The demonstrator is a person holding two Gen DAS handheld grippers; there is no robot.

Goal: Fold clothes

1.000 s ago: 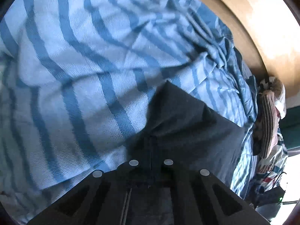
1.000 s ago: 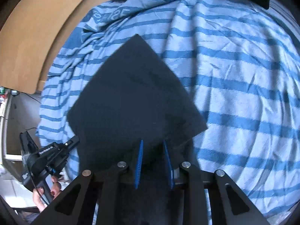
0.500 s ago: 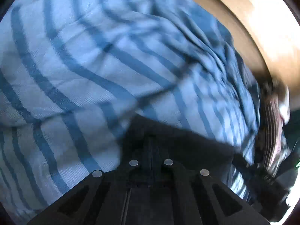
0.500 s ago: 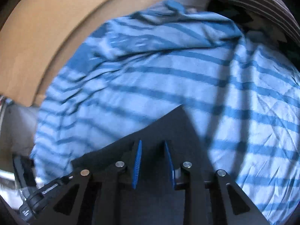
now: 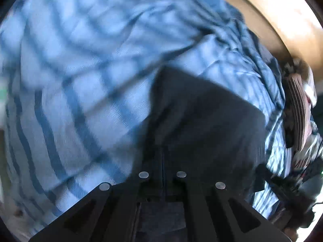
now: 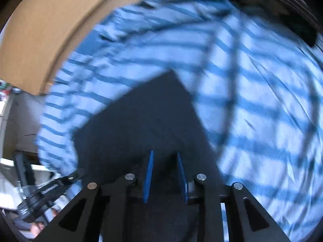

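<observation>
A dark navy garment (image 5: pixel 206 117) lies over a blue striped bedsheet (image 5: pixel 84 64). My left gripper (image 5: pixel 162 161) is shut on its near edge, the fingers pressed together with cloth between them. In the right wrist view the same dark garment (image 6: pixel 145 117) runs forward to a pointed corner. My right gripper (image 6: pixel 164 161) is shut on it, with dark fabric pinched between the blue pads (image 6: pixel 149 173). Both views are motion-blurred.
A wooden headboard (image 5: pixel 282 18) curves along the bed's far edge. A pile of striped and patterned clothes (image 5: pixel 298 109) sits at the right. The other gripper (image 6: pixel 50 187) and a hand (image 6: pixel 36 228) show at the lower left, beyond the bedsheet (image 6: pixel 262 100) edge.
Both grippers stay clamped on the dark garment and have swung with it. Half a second ago only a short stretch of it showed ahead; now more of it spreads forward again.
</observation>
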